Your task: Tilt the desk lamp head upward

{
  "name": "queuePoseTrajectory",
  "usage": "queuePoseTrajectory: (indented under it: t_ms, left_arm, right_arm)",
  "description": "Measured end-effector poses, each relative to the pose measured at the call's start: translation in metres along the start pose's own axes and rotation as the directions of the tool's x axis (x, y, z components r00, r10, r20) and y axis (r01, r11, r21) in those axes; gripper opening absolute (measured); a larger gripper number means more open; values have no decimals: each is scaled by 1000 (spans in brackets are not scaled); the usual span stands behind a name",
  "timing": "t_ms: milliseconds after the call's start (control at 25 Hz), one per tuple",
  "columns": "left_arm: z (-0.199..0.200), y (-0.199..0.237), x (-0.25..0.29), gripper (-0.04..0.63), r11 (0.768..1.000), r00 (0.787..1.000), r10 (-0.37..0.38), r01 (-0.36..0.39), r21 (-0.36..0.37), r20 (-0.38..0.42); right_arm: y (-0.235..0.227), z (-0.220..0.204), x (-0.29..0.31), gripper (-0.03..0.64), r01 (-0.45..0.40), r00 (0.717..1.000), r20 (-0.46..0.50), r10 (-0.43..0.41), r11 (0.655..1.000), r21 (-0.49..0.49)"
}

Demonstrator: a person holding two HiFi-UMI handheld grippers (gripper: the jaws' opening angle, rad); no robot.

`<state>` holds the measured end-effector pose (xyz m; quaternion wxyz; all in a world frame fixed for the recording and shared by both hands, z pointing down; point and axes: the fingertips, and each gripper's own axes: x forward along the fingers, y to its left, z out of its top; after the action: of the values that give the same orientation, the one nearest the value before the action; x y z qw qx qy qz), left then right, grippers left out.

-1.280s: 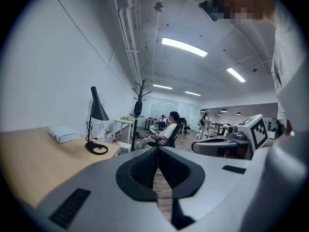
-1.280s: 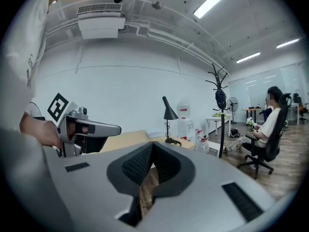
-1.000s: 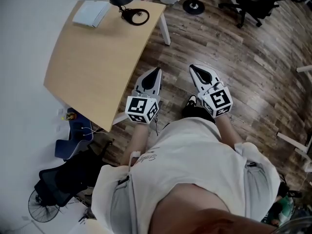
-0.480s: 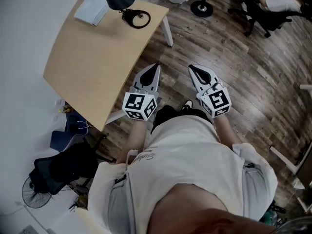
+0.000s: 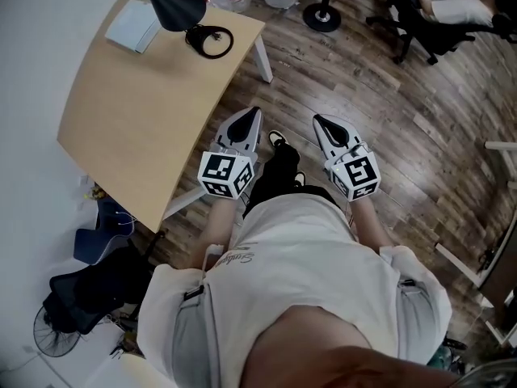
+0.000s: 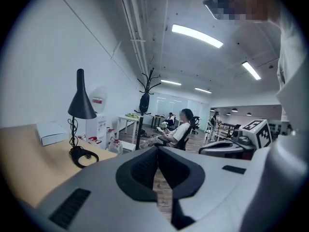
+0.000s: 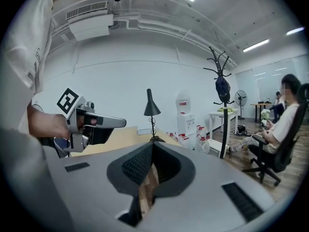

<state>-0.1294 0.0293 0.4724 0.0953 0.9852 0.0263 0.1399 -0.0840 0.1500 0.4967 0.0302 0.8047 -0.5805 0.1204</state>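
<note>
- At the 11 o'clock corner of the head view, the lamp (image 5: 174,6) stood on the far end of the desk (image 5: 137,128), well apart from both grippers.
- Progress, as judged: none. The shade hung mouth-down in the left gripper view. The approach, the grasp and the upward tilt were all left to do.
- Left gripper (image 5: 252,118): jaws closed tip to tip and holding nothing. It hovered over the floor (image 5: 388,136) just beside the desk's near edge, at 5 o'clock from the lamp.
- Right gripper (image 5: 321,121): jaws likewise closed and empty, at 3 o'clock from the left gripper.
- Lamp: matte black, with a cone-shaped shade narrowing to a slim neck, a thin stem with a cord wound round it, and a ring-shaped base (image 5: 208,42).
- Desk: smooth light-wood top on white legs. A flat white box (image 5: 132,27) lay at 9 o'clock from the base.
- Floor: dark wood planks.
- Grippers: grey plastic shells with black ribbed pads.
</note>
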Motion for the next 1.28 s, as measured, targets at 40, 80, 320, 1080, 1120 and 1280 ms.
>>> queuePoseTrajectory:
  t_ms: [40, 80, 320, 1080, 1120, 1280]
  left_arm:
    - [1, 2, 9, 15, 1000, 1000, -9, 9, 2, 2]
    - [2, 6, 18, 15, 1000, 1000, -15, 15, 1, 2]
    - [19, 32, 68, 15, 1000, 1000, -19, 19, -17, 20]
    - [48, 196, 134, 15, 994, 995, 89, -86, -63, 36]
    - [52, 201, 135, 15, 993, 994, 98, -95, -65, 43]
    - [62, 211, 135, 15, 990, 990, 123, -118, -75, 66]
  right_arm:
    - [-7, 2, 2, -5, 7, 1000, -4, -7, 1000, -7]
    - [-14, 4, 6, -5, 14, 1000, -8, -14, 1000, -16]
    - [-56, 15, 33, -5, 24, 999, -42, -26, 998, -53]
    - [-88, 73, 216, -5, -126, 986, -124, 115, 989, -83]
    - [-88, 76, 221, -5, -138, 984, -124, 127, 986, -88]
    - [-83, 82, 242, -6, -186, 978, -118, 173, 976, -117]
